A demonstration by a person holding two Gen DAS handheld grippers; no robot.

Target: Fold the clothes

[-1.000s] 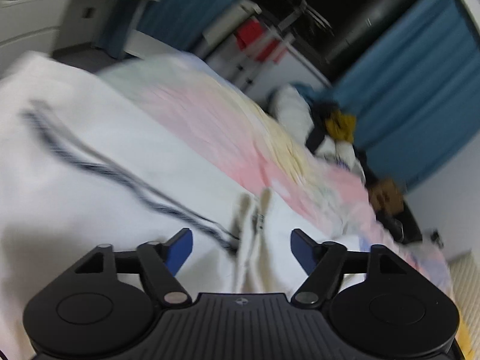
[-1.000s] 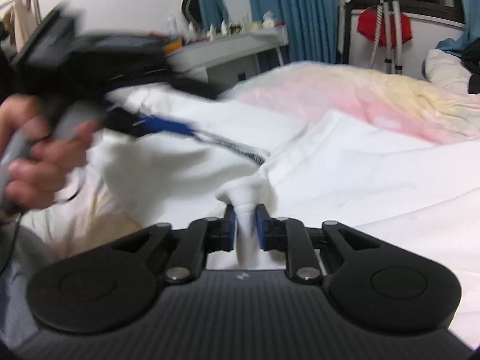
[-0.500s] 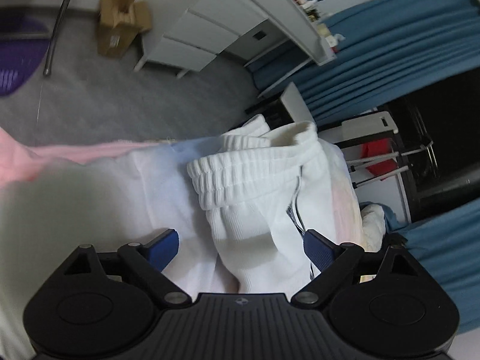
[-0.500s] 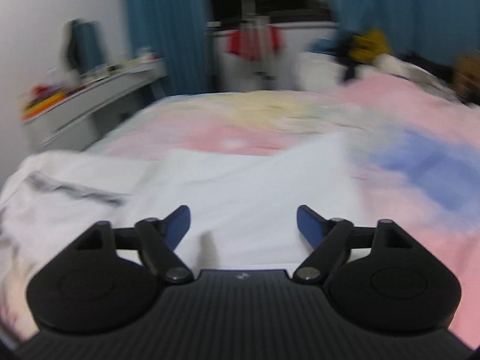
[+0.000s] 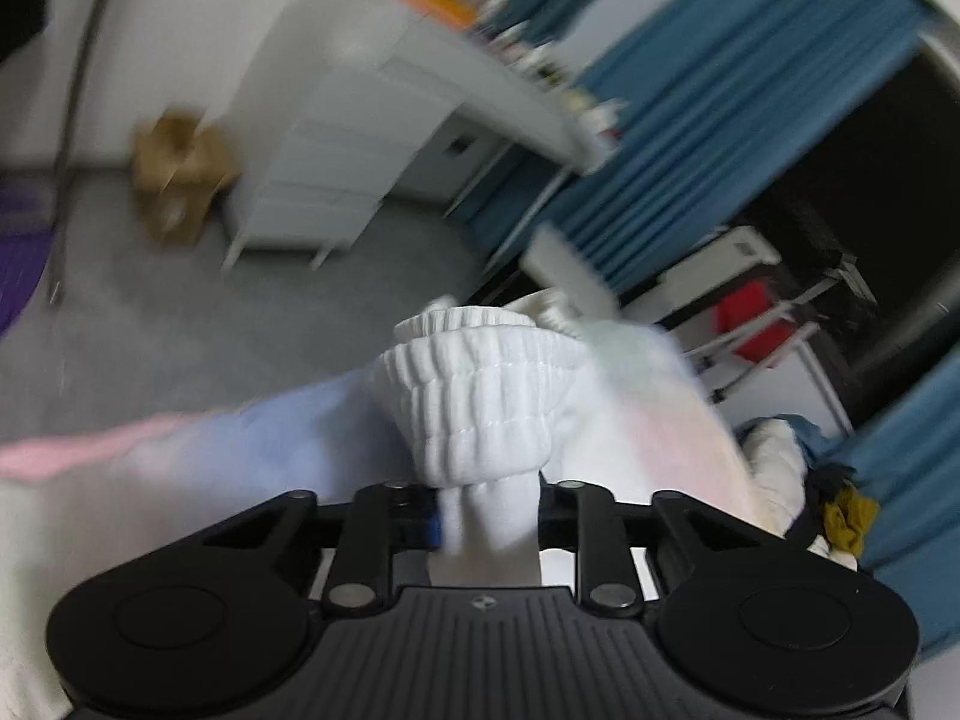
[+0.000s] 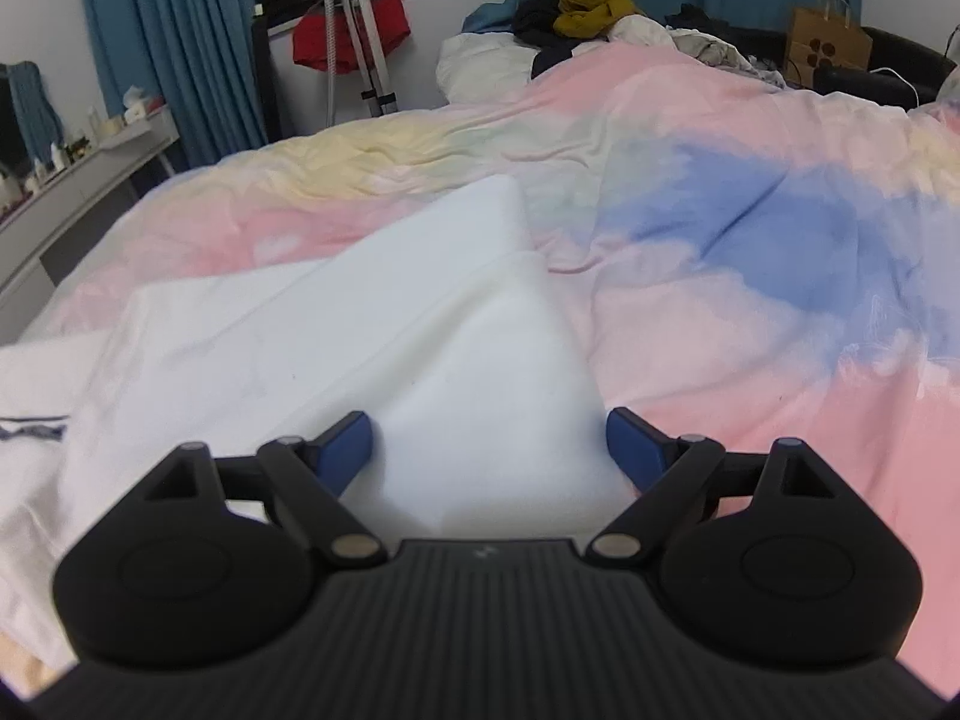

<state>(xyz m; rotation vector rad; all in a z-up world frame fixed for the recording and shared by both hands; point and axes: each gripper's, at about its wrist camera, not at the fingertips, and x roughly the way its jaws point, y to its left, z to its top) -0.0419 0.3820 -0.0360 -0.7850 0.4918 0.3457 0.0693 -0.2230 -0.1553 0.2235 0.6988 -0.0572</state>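
Left gripper point(image 5: 487, 525): its fingers are closing tight on a bunch of white cloth, which is filling the narrow gap between them; the blue pad on the left finger is only just showing beside the cloth.
Waistband point(image 5: 474, 396): the ribbed, elastic edge of the white garment is bulging out just ahead of the left fingers, touching them, with its gathered rows running across.
Right gripper point(image 6: 487, 444): its fingers point(image 6: 345, 441) are standing wide apart and are gripping nothing; a folded white corner is sitting between them without being pinched.
Garment point(image 6: 360, 324): the white fabric is lying on the bed, spreading ahead of and to the left of the right fingers, its far tip pointing away from them; a dark stripe point(image 6: 30, 426) is showing at its far left edge.
Bed point(image 6: 750, 240): the pink, blue and yellow cover is stretching ahead and to the right of the right fingers, under the garment.
Clothes pile point(image 6: 594, 15): dark and mustard pieces are lying far ahead of the right fingers, at the far end of the bed.
Desk point(image 5: 384, 138): the white drawers are standing far ahead and to the left of the left fingers, blurred.
Box point(image 5: 180, 174): the brown carton is sitting on the floor left of the desk.
Curtains point(image 6: 174, 42): blue, hanging far beyond the fingers.
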